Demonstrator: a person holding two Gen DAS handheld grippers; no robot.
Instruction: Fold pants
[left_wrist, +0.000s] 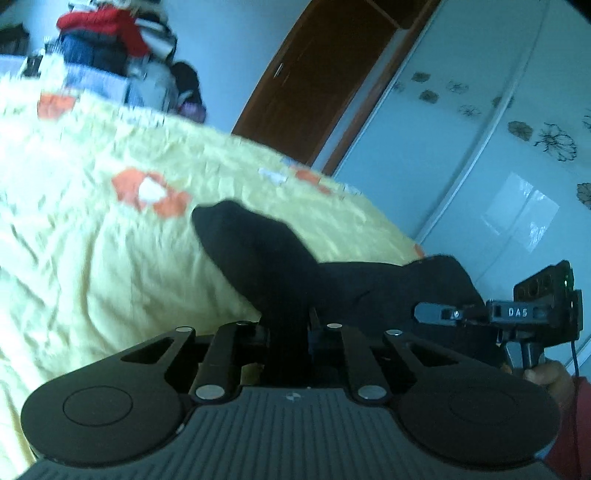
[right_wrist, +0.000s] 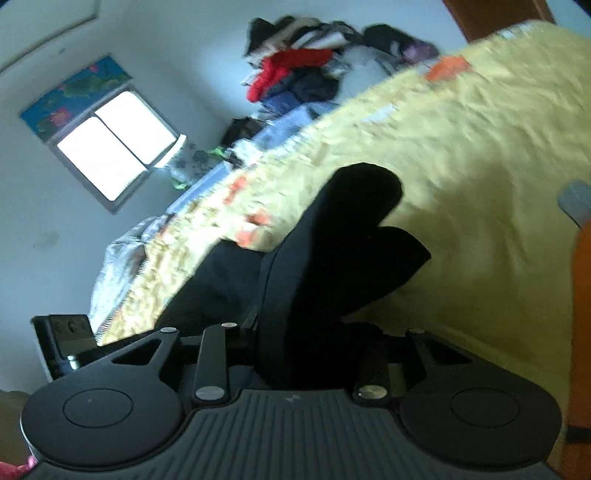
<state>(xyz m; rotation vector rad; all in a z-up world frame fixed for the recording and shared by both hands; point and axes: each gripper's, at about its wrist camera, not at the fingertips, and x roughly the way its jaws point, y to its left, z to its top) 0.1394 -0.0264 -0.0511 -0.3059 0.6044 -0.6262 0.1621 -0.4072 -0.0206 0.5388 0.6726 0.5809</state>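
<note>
Surface: a bed (left_wrist: 92, 258) under a crumpled pale yellow cover with orange and white flower patches (left_wrist: 151, 192).
On the cover: black pants (left_wrist: 258, 243), bunched, one end lying out across the yellow cloth, the other end lifted off it.
Far end of the bed: a heap of clothes (right_wrist: 295, 70), red, dark blue and white among them, blurred.
Along the window-side edge: light patterned bedding (right_wrist: 122, 254), rumpled.

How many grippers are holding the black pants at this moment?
2. The left gripper is shut on the black pants near the edge of the yellow bedspread; the right gripper clamps another bunch of the same cloth, beside it.
</note>
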